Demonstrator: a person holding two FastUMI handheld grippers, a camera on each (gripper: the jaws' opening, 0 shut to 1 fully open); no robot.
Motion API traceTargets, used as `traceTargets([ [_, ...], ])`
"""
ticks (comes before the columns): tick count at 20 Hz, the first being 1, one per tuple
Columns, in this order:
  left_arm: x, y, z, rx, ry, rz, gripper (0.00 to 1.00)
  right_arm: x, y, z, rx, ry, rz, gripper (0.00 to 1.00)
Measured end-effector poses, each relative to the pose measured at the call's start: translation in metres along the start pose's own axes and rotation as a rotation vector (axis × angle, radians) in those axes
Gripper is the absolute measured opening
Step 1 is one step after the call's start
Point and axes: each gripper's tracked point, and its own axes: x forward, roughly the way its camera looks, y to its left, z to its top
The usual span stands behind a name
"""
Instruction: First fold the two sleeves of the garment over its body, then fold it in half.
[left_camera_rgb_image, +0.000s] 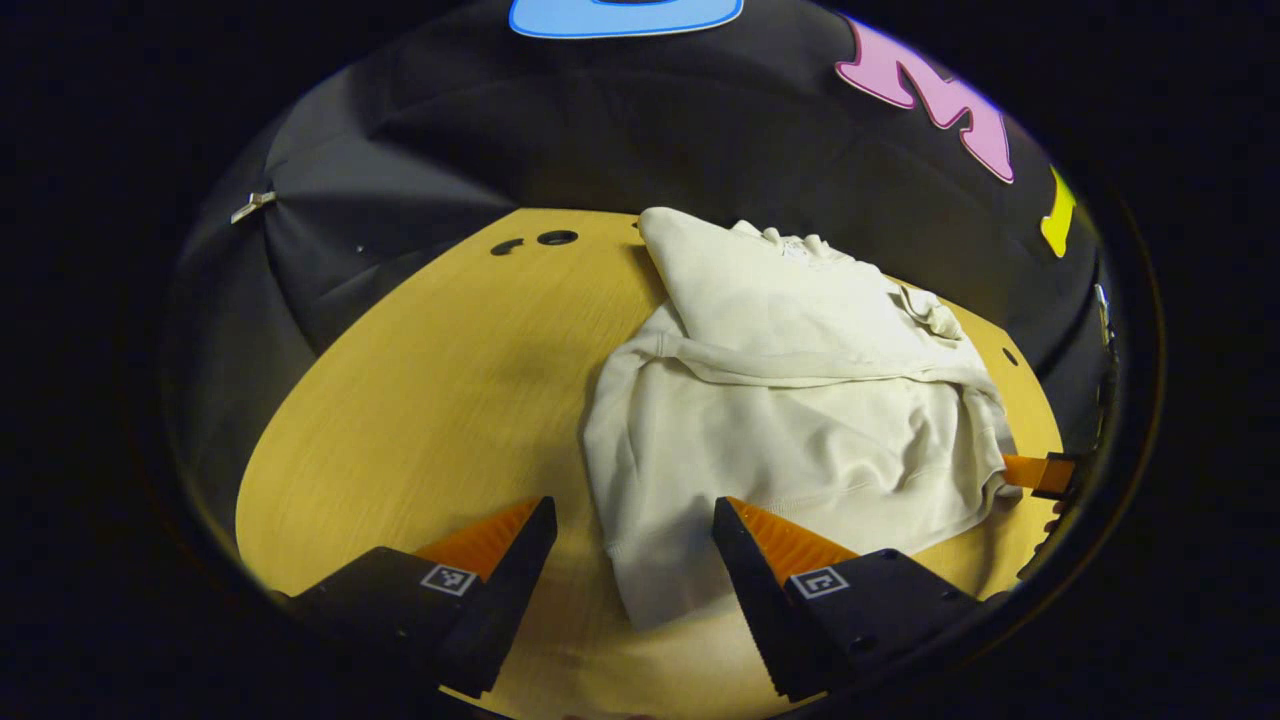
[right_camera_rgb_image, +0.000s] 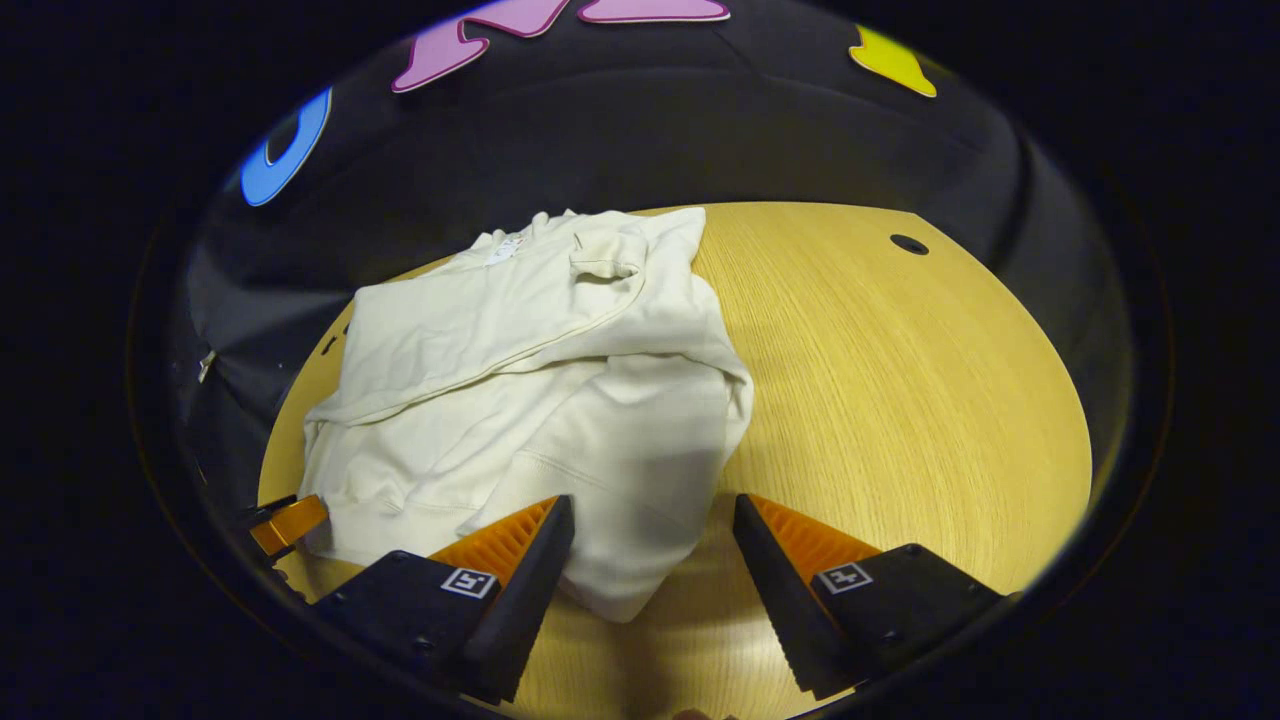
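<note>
A cream long-sleeved garment (left_camera_rgb_image: 790, 420) lies on the wooden table (left_camera_rgb_image: 450, 400), with both sleeves folded across its body. In the right gripper view the same garment (right_camera_rgb_image: 520, 400) fills the left half of the table. My left gripper (left_camera_rgb_image: 635, 530) is open, just above the garment's near left corner, with nothing between its fingers. My right gripper (right_camera_rgb_image: 655, 525) is open too, over the garment's near right corner, holding nothing. The other gripper's fingertip (left_camera_rgb_image: 1040, 472) shows at the garment's right edge, and the left one's fingertip (right_camera_rgb_image: 290, 522) at its left edge.
The wooden table (right_camera_rgb_image: 900, 400) has small round holes (left_camera_rgb_image: 556, 238) near its far edge, another hole (right_camera_rgb_image: 908, 244) at the far right. The black booth wall rises close behind the table. Bare wood lies left and right of the garment.
</note>
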Motion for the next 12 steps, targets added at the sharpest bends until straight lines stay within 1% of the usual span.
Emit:
traceTargets([
  [3, 0.000, -0.005, -0.002, 0.027, -0.009, 0.020, 0.98, 0.002, -0.002, -0.004, -0.046, -0.001, -0.027, 0.99],
  [4, 0.001, -0.006, -0.003, 0.019, -0.016, 0.025, 0.98, 0.003, -0.003, -0.004, -0.064, -0.001, -0.036, 0.97],
  [5, 0.001, -0.007, -0.004, 0.011, -0.016, 0.027, 0.95, 0.003, 0.000, -0.005, -0.074, -0.003, -0.032, 0.95],
  [6, 0.001, -0.011, -0.005, 0.012, -0.016, 0.018, 0.93, 0.003, 0.007, -0.005, -0.074, 0.000, -0.018, 0.90],
  [7, 0.001, -0.016, -0.005, 0.019, -0.016, 0.005, 0.88, 0.004, 0.012, -0.006, -0.075, -0.002, -0.011, 0.82],
  [8, 0.003, -0.020, -0.004, 0.027, -0.018, 0.001, 0.80, 0.004, 0.016, -0.006, -0.076, -0.001, 0.001, 0.63],
  [9, 0.003, -0.024, -0.005, 0.040, -0.021, -0.009, 0.60, 0.004, 0.020, -0.006, -0.071, -0.004, 0.016, 0.56],
  [10, 0.002, -0.031, -0.005, 0.044, -0.025, -0.025, 0.54, 0.004, 0.023, -0.009, -0.063, 0.003, 0.025, 0.41],
  [12, 0.002, -0.036, -0.005, 0.060, -0.036, -0.025, 0.27, 0.002, 0.024, -0.008, -0.054, -0.001, 0.031, 0.22],
])
